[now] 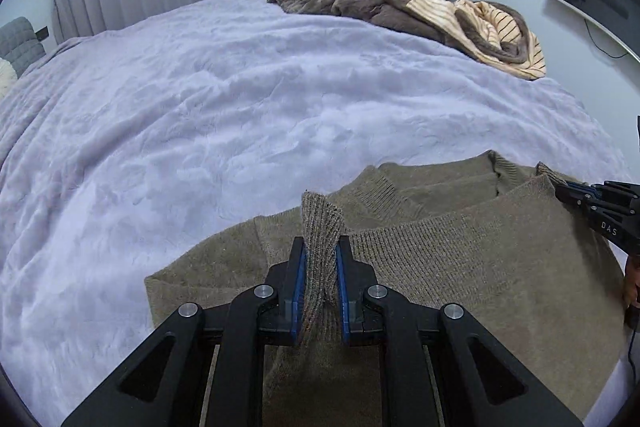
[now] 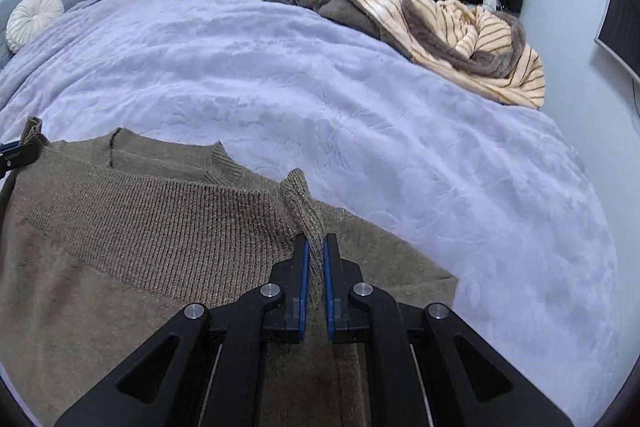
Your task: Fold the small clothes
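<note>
On bed (image 1: 200,87), tongs (image 1: 321,247) gripping sweater (image 1: 480,259) ("DAS" lettering)

Only "DAS" in white, on my right gripper (image 1: 560,189) body at the scene's right edge.

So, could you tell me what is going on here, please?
A person with two handheld grippers is folding a brown sweater on a bed. The left gripper and right gripper are each shut on a corner of its ribbed hem, lifting that edge over the body. Other clothes lie heaped at the far side.
</note>
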`<state>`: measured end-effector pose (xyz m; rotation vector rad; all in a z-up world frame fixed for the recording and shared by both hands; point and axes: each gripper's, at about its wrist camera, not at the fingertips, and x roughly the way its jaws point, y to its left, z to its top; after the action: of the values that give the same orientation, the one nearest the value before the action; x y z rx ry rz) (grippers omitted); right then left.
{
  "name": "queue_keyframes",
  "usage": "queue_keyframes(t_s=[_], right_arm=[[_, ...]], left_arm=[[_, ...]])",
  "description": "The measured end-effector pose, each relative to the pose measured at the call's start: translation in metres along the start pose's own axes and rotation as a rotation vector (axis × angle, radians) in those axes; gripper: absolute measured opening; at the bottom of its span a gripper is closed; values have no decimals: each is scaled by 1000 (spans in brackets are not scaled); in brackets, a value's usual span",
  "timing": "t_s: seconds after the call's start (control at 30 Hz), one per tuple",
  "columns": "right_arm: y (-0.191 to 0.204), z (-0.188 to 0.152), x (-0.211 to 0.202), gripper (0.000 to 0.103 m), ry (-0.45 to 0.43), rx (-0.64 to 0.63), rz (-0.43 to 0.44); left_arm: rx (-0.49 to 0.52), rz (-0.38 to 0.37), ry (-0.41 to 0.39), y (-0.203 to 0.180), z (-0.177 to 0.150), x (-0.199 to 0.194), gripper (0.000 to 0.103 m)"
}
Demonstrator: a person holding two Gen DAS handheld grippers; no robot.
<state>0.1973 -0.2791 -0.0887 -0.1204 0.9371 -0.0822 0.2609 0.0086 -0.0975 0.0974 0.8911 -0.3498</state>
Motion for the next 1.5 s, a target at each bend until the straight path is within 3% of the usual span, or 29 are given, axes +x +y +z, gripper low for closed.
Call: queue_keyframes(t_s=[0.07, 0.13, 0.17, 0.23, 0.3, 0.4, 0.5, 0.57, 0.63, 0.67, 0.7, 0.77, 0.87, 0.93, 1.07, 1.13, 1.2, 1.27, 1.33, 1.4, 1.5], right_arm=[[-4, -3, 11, 7, 11, 32, 18], [-10, -4, 12, 7, 9, 72, 42], [-14, -3, 11, 8, 9, 93, 52], [-29, -2, 12, 21, 14, 161, 75], [-47, -2, 12, 46, 21, 256, 104], [-73, -8, 9, 48, 4, 422, 258], [-77, -7, 11, 48, 6, 448, 361], [-71, -3, 17, 48, 29, 425, 386], [-63, -1, 30, 48, 87, 418, 387], [-61, -1, 32, 40, 96, 419, 367], [-59, 1, 33, 20, 99, 409, 341], [-55, 4, 24, 9, 76, 384, 334], [-57, 10, 3, 9, -14, 353, 315], [-60, 15, 6, 9, -22, 350, 290], [-59, 9, 37, 9, 64, 367, 247], [-66, 2, 36, 12, 54, 422, 266], [-76, -3, 29, 22, 55, 485, 282], [-86, -9, 15, 23, 43, 529, 291], [-89, -13, -6, 23, -7, 530, 317], [-86, -20, -25, 23, -52, 521, 398], [-65, -33, -33, 23, -33, 494, 481]], left_arm=[[-33, 20, 12, 7, -7, 9, 28], [-79, 120, -10, 18, -13, 8, 84], [-106, 160, -39, 25, -15, 2, 89], [-164, 137, -40, 41, -18, -7, 89], [-198, 120, -37, 55, -18, -16, 89], [-213, 26, -23, 64, -16, -24, 89], [-181, -75, 46, 57, -11, -12, 89], [-151, -84, 114, 46, -9, 6, 82], [-152, -115, 183, 37, -10, 24, 13], [-170, -120, 183, 36, -10, 26, 11], [-176, -135, 155, 34, -9, 23, 7], [-183, -146, 91, 32, -6, 7, 7], [-200, -126, 9, 39, 1, -10, 7], [-210, -90, 21, 45, 1, -4, 7], [-201, 21, 74, 48, -16, 20, 8], [-233, 55, 60, 56, -22, 16, 13], [-262, 93, 49, 65, -22, 5, 14], [-245, 142, 35, 72, -21, -11, 14], [-257, 72, 13, 76, -23, -31, 14], [-269, -24, 1, 72, -26, -46, 14], [-271, -157, 11, 50, -36, -53, 14]])
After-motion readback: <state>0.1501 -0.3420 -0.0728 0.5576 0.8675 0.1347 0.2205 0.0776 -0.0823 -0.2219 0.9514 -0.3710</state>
